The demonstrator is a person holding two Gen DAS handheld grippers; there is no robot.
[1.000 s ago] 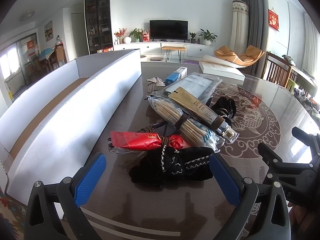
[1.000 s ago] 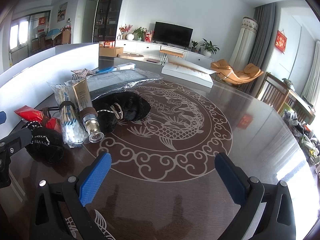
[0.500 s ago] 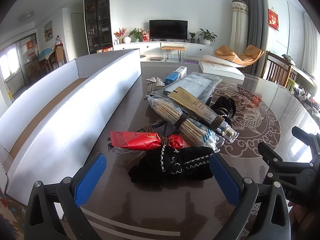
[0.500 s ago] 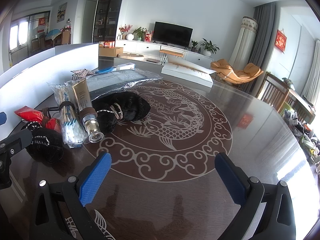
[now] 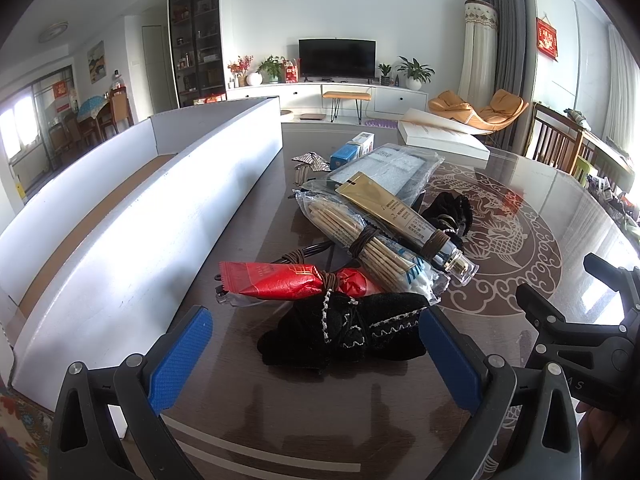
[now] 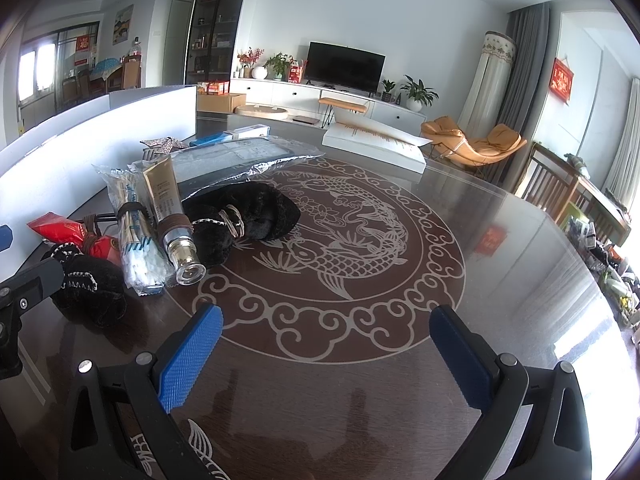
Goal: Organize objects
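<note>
The left gripper [image 5: 316, 354] and the right gripper [image 6: 326, 354] both have fingers spread and empty; the left frames the black pouch [image 5: 352, 330], probably to grasp it first.

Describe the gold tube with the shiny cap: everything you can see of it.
The gold tube is a flattened squeeze tube with small print and a dark band at its crimped end. A brown hair tie circles its neck, above a mirror-silver collar and clear cap. It lies on its side, crimp toward the far end, across the packet of cotton swabs, with its far end on a clear-wrapped packet and a black scrunchie beside it. Neither tool touches it.
</note>
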